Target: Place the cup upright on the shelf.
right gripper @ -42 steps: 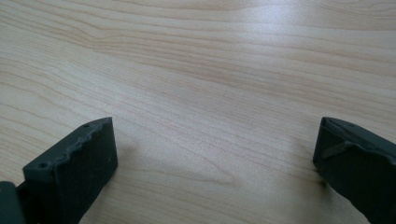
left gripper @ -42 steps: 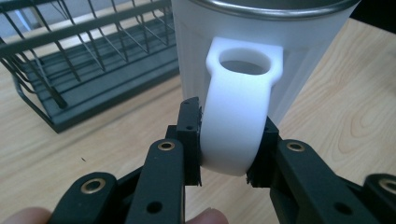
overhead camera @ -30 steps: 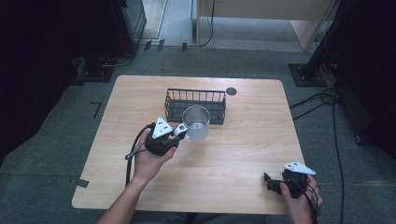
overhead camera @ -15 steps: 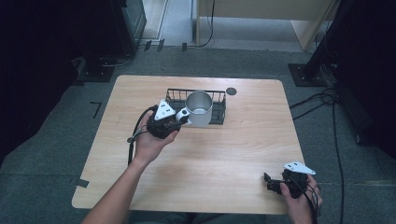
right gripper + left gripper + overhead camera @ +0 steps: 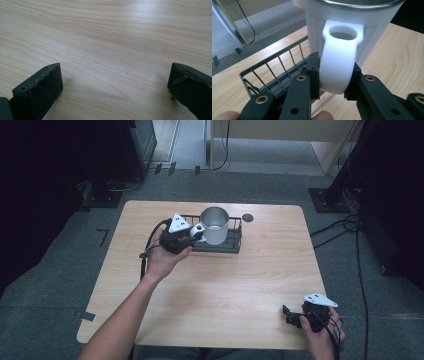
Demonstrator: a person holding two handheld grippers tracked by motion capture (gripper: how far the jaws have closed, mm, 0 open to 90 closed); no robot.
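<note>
A white mug with a metal rim hangs upright over the dark wire basket at the back of the table. My left gripper is shut on the mug's white handle, its black pads pressing both sides. In the left gripper view the mug body rises above the jaws and the basket lies below to the left. My right gripper rests near the table's front right corner, its jaws wide apart over bare wood with nothing between them.
A small dark round disc lies on the wooden table just right of the basket. Grey carpet, cables and dark stands surround the table.
The left hand has carried the mug up and away from the table's middle to above the basket. The right gripper has stayed put.
</note>
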